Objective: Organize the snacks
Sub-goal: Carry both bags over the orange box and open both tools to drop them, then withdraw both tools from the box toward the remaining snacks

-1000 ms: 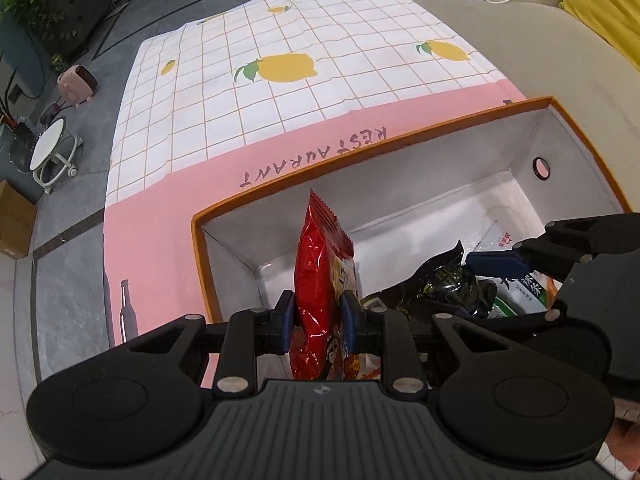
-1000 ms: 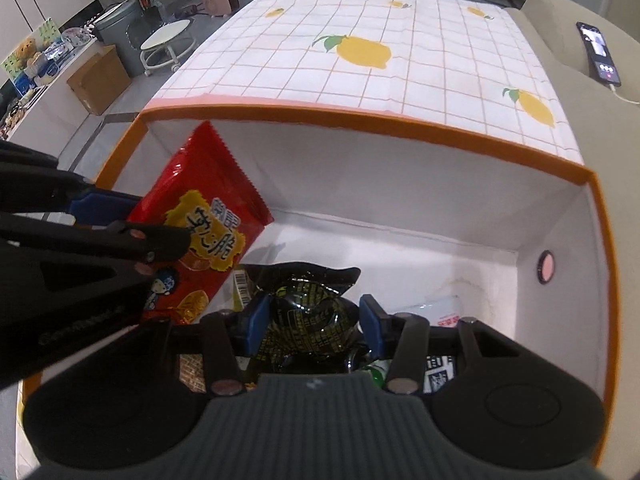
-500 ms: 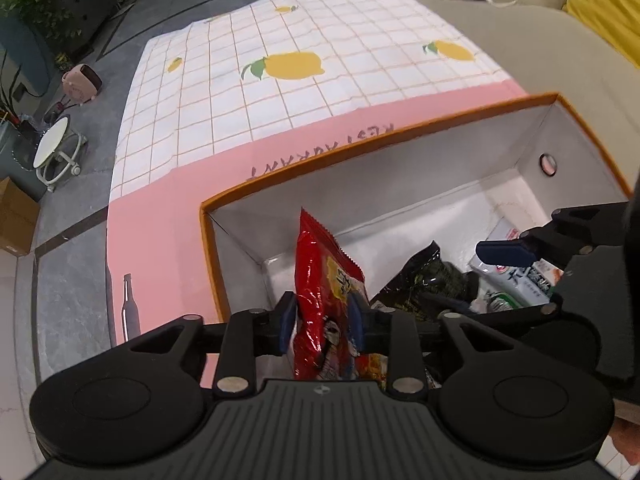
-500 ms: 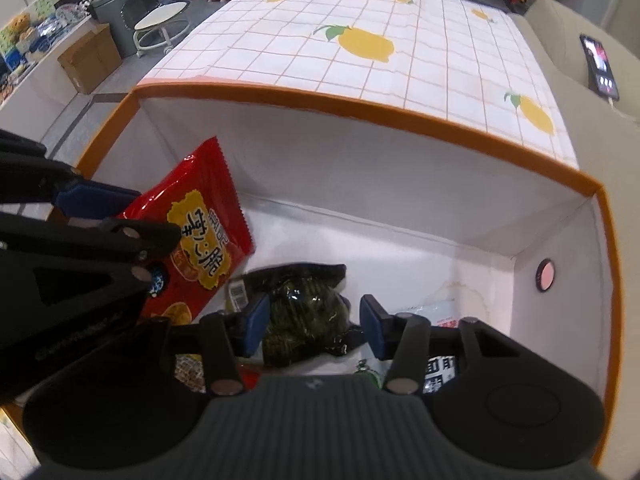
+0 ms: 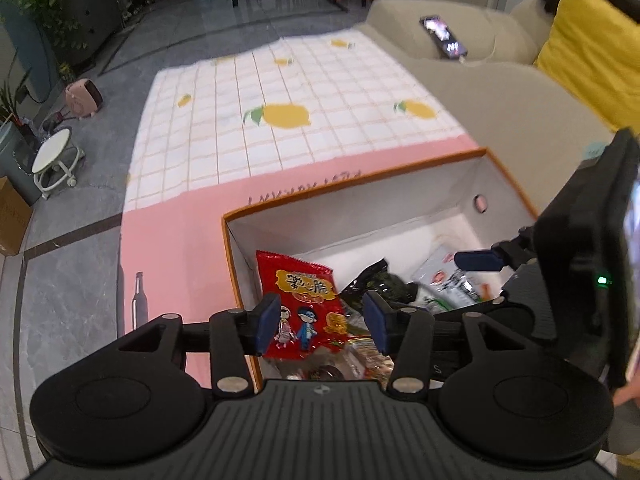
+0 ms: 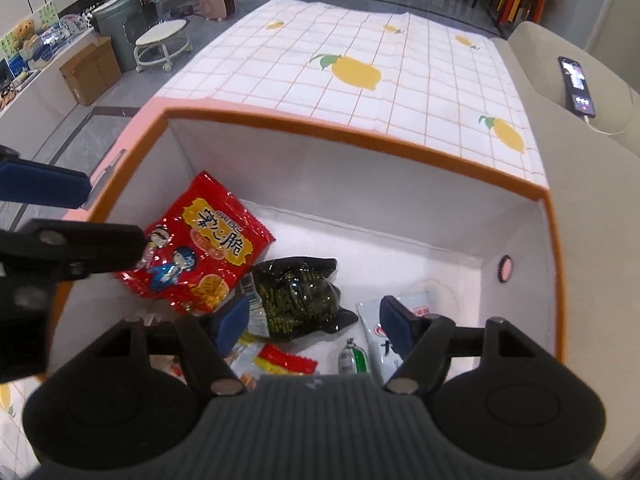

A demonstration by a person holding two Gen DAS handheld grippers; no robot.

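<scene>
— So, what had changed over that last second?

— We had let go of both packets. A second earlier our left gripper [image 5: 320,322] was pinching the red snack bag [image 5: 302,306] upright, and our right gripper [image 6: 314,326] was clamped on the black packet [image 6: 298,296]. By this moment both pairs of tongs stood spread, with nothing between them.

— Where did the snacks end up?

— Inside the orange-rimmed box [image 6: 352,130]. In the right wrist view the red snack bag [image 6: 200,244] lay tilted against the box's wall, left of centre in the frame, and the black packet lay just beside it, touching its lower corner, in the middle of the frame. A white packet [image 6: 404,316] and a few smaller wrappers [image 6: 276,360] sat along the bottom of the frame, partly hidden by our right gripper.

— And the cloth outside the box?

— We saw no snacks on the lemon-print cloth [image 5: 288,120] in the upper half of either frame, though neither view covered all of it.

— So what did that mean for the job?

— We judged this drop finished for both packets. The pile looked loose rather than tidy, so some straightening might have remained; we could not tell if more snacks waited out of view.
</scene>
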